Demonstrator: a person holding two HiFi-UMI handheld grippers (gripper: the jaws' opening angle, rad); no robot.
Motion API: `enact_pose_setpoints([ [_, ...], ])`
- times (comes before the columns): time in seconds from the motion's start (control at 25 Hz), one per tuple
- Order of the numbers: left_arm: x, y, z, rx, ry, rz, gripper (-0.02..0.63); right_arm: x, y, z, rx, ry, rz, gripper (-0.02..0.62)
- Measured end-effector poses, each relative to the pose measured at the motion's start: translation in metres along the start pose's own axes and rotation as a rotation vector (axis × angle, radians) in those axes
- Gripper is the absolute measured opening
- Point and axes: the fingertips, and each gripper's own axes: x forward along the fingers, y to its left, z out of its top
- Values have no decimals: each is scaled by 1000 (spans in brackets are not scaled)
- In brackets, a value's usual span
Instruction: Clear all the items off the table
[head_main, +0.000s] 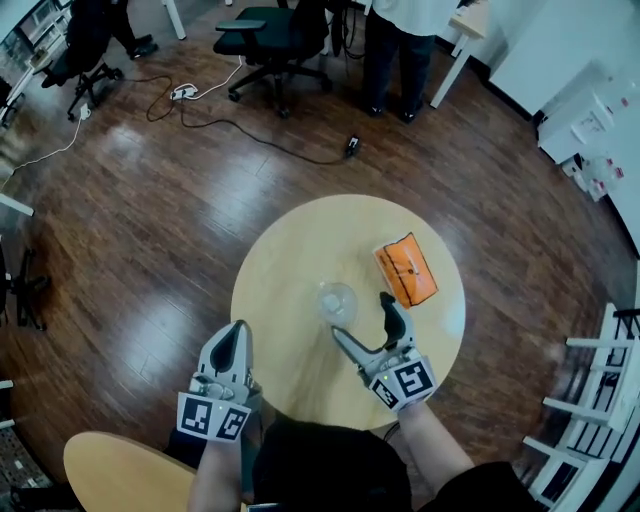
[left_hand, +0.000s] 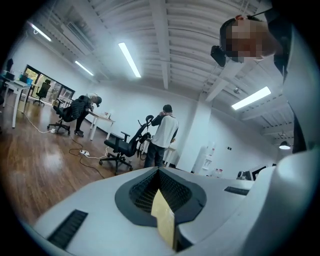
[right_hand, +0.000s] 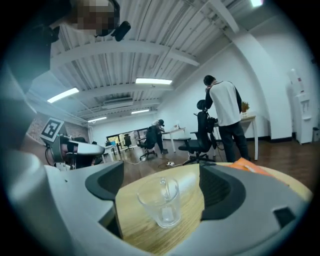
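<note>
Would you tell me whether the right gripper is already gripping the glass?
No: the jaws of the right gripper stand wide apart, and the glass sits upright on the table between them, touching neither.

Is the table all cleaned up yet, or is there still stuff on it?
Not yet. Done: nothing that shows. In hand: nothing; the right gripper is open with the glass cup just ahead of its jaws, untouched, and the left gripper is shut and empty. Left: the glass cup and the orange packet, both on the round table.
</note>
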Motion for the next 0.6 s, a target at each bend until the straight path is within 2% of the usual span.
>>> enact_pose_setpoints([
  [0.16,-9,-8,32,16,-56,-14,-8,-26,-1,50,20,-95,-3,481],
  [0.24,-15,-14,49,29,-79,-24,-8,-39,1,77,2,-139,-14,422],
  [0.32,-19,-19,64,40,-99,-33,-8,-51,2,100,-20,-178,-26,389],
  [0.36,-21,-21,71,45,-109,-36,-8,-55,2,110,-27,-195,-31,343],
  [0.52,-29,-26,90,53,-142,-45,-8,-66,12,132,-39,-213,-26,340],
  [0.6,-32,-26,97,52,-153,-51,-8,-69,20,142,-81,-216,-28,339],
])
